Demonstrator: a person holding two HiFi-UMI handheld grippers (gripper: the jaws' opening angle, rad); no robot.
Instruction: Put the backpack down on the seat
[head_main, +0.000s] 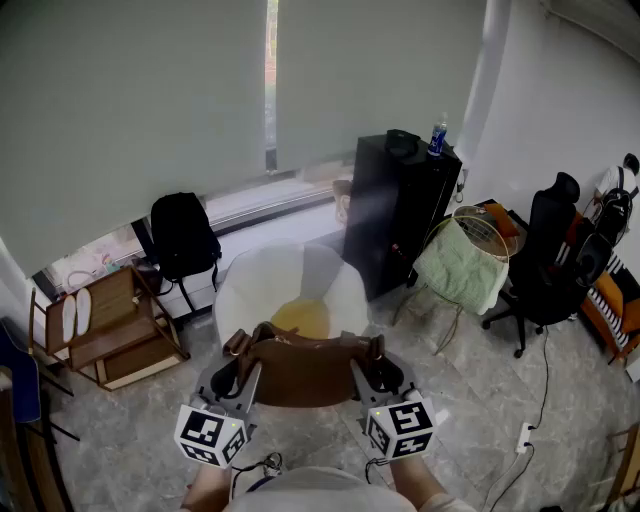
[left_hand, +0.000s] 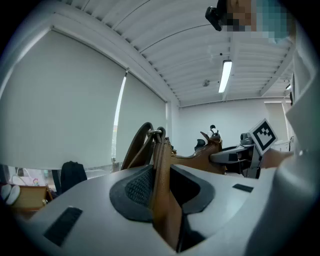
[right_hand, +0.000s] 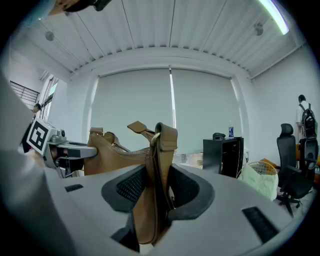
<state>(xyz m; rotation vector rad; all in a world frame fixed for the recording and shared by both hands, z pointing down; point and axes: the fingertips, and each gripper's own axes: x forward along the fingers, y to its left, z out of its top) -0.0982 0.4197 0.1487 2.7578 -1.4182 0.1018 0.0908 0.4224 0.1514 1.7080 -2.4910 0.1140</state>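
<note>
Both grippers are holding the brown backpack (head_main: 305, 372) between them on the near side of the scene, level with each other. Left gripper (head_main: 238, 378) is pinching the left strap (left_hand: 161, 170), jaws pressing on the leather from both sides. Right gripper (head_main: 378, 376) is doing the same on the right strap (right_hand: 159, 165), jaws clamping the folded leather, with a metal ring (right_hand: 155, 141) sticking up just past them. Backpack is hanging upright, zipper side up, stretched between the two grips. It is hovering over the near rim of the seat (head_main: 262, 285), a white round chair with a yellow cushion (head_main: 303, 318) showing just beyond the backpack. Can't tell whether the backpack's bottom is touching the seat.

Far left by the window a black bag (head_main: 183, 237) is sitting, with a wooden rack (head_main: 112, 330) nearer and left of it. Right of the seat a black cabinet (head_main: 400, 215) is carrying a bottle (head_main: 437, 137). Further right a green cloth (head_main: 462, 270) is hanging over a frame, and an office chair (head_main: 545, 255) is standing at far right.
</note>
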